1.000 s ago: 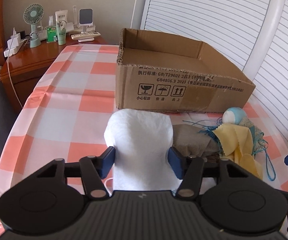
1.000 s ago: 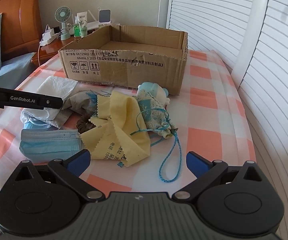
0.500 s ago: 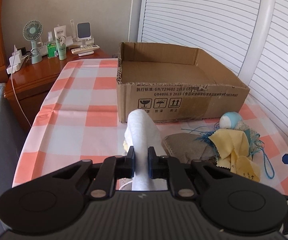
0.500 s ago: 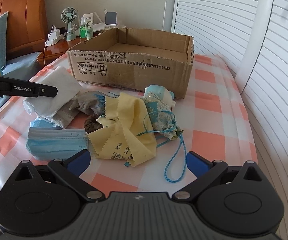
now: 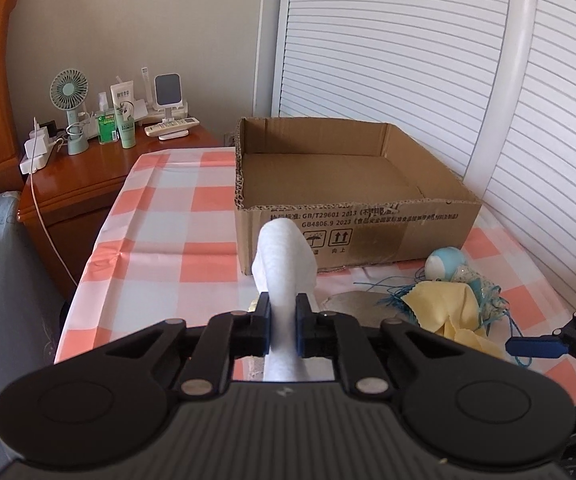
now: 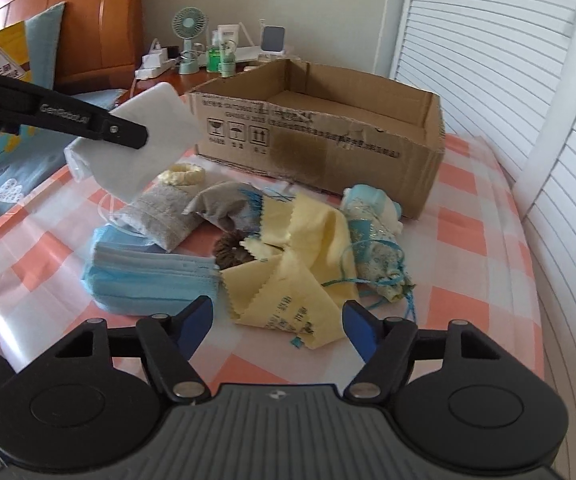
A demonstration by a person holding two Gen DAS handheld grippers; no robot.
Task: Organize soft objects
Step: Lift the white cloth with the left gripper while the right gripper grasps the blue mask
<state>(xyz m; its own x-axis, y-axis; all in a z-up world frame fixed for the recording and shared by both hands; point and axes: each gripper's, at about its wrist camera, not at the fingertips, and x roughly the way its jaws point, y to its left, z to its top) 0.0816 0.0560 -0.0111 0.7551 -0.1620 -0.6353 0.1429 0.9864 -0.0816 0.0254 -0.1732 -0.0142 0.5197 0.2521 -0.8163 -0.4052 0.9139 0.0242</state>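
My left gripper point(image 5: 281, 326) is shut on a white folded towel point(image 5: 283, 264) and holds it in the air in front of the open cardboard box point(image 5: 352, 208). In the right wrist view the towel point(image 6: 147, 140) hangs from the left gripper above the pile, left of the box point(image 6: 328, 128). My right gripper point(image 6: 277, 324) is open and empty, low over the yellow cloth point(image 6: 288, 264). On the table lie a blue face mask stack point(image 6: 147, 280), a grey towel point(image 6: 163, 216), a grey pouch point(image 6: 223, 204), a brown scrunchie point(image 6: 231, 254), a cream scrunchie point(image 6: 181, 174) and a floral blue drawstring bag point(image 6: 376, 240).
The checked tablecloth point(image 5: 167, 220) covers the table. A wooden nightstand point(image 5: 87, 176) with a fan, bottles and a remote stands at the back left. White slatted doors point(image 5: 488, 80) run along the right. A bed with a pillow point(image 6: 11, 64) is at the left.
My left gripper closed on the white towel and lifted it off the pile toward the box. My right gripper narrowed its opening and moved closer to the yellow cloth.
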